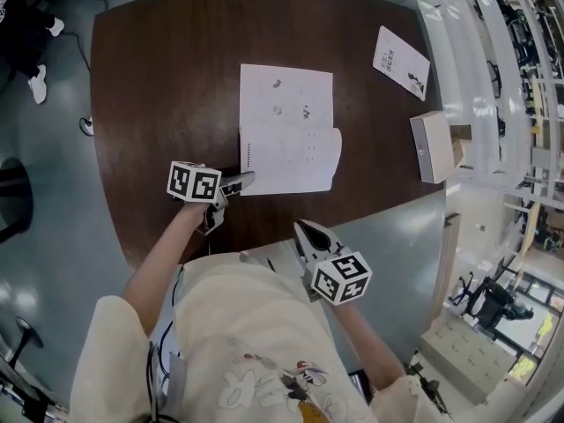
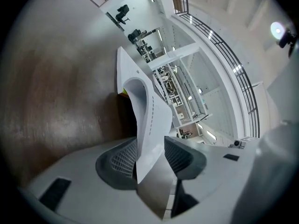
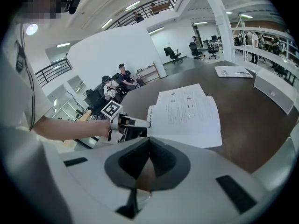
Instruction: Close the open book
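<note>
Left hand-held gripper (image 1: 242,181) is at the near-left corner of the open white paper book (image 1: 286,130), which lies mid-way across the dark brown wooden tabletop (image 1: 159,77). Its jaws are apart, with the curled page edge (image 2: 149,120) loose between them, not pinched. The book's long axis runs away from the person. Right hand-held gripper (image 1: 304,232) is closed and empty at the near table edge, farther from the book. Left looks best placed for the fold.

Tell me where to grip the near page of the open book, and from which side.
Take the near page of the open book by its left edge, close to the near corner, coming in low from the left. That edge curls up off the table, so a claw fits around it. It stands between the left claw jaws, which are apart.
</note>
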A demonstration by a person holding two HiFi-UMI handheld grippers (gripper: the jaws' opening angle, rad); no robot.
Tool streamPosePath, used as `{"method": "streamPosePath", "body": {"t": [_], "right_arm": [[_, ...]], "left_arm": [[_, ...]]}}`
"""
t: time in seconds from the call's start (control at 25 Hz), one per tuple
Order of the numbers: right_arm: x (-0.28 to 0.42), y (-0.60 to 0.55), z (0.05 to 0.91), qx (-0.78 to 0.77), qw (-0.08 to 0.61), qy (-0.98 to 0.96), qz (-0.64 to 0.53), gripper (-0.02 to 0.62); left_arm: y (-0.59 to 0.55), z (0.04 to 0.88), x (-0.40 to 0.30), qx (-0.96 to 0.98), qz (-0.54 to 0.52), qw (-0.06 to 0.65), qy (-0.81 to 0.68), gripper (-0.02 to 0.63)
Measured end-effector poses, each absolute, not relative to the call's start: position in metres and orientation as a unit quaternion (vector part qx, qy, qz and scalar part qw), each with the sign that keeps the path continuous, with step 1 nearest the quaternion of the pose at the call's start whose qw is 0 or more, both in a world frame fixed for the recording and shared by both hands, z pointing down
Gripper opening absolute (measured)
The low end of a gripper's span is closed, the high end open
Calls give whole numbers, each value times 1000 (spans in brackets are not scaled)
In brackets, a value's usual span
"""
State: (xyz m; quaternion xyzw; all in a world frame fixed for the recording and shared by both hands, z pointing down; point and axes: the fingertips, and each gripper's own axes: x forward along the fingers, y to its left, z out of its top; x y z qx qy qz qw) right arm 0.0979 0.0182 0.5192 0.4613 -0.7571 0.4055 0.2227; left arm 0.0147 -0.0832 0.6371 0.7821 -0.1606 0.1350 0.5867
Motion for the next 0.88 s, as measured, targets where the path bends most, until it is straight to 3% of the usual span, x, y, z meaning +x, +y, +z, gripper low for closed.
{"method": "streamPosePath", "body": {"t": [0.24,0.44,0.88], "right_arm": [[98,20,524,463,221,-754,409,6],[98,24,523,461,221,-755,410,6],[98,20,518,467,216,-758,401,6]], "left_arm": [[-83,644,16,777,150,591,-155,160],[-84,641,9,767,124,607,-167,42],[-104,604,7,781,69,602,-152,29]]}}
